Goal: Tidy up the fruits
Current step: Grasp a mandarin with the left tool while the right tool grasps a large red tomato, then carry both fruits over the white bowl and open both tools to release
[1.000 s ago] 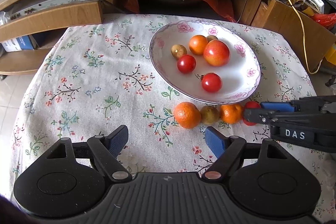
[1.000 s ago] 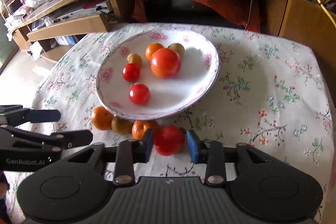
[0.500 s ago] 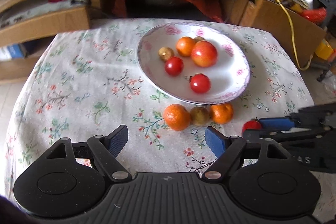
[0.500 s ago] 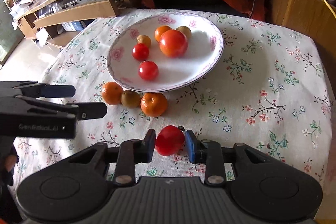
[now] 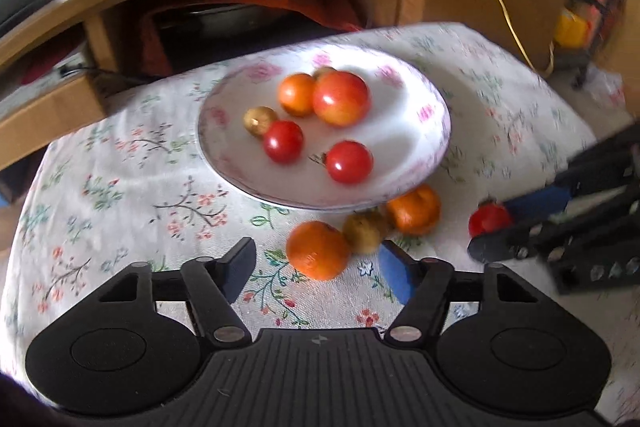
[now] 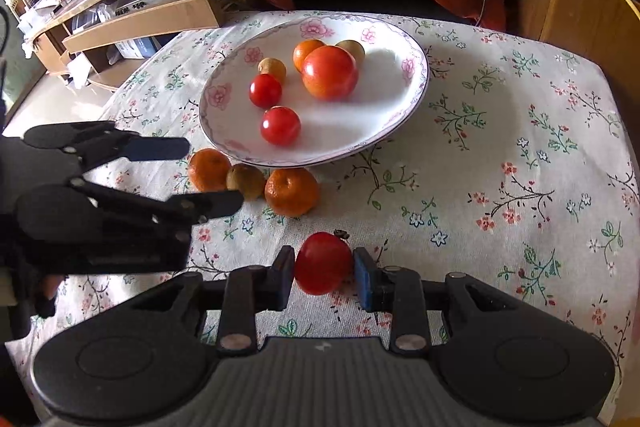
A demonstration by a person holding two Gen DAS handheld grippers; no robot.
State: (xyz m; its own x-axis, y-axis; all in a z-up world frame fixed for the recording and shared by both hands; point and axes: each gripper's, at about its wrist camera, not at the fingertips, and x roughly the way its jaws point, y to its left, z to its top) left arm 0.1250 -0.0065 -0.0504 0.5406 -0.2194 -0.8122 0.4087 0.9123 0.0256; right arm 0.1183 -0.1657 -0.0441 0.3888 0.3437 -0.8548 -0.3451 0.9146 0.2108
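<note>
- The floral plate (image 6: 416, 75) on the flowered tablecloth (image 6: 520, 147) already carried six fruits: a large red-orange one (image 6: 329, 72), two small red tomatoes (image 6: 265, 90) and (image 6: 280, 125), an orange (image 6: 306, 51) and two small brownish fruits (image 6: 272, 68) and (image 6: 352, 50)
- By the look of it the job stood a little past halfway, with four fruits not yet on the plate
- Three of those lay in a row on the cloth against the plate's near rim: an orange (image 6: 209, 169), a brown fruit (image 6: 245, 180) and a second orange (image 6: 291, 191)
- The fourth, a red tomato (image 6: 322, 263), was pinched between the pads of the right gripper (image 6: 323, 277), near the row and short of the plate
- The left gripper (image 5: 316, 269) was spread but closing, its jaws either side of the left orange (image 5: 318, 250), with the brown fruit (image 5: 365, 231) just beside its blue pad; the blurred frame showed no pad pressing on anything
- Left to do, as I judged it: set the tomato in the plate, then bring over the three fruits from the cloth
</note>
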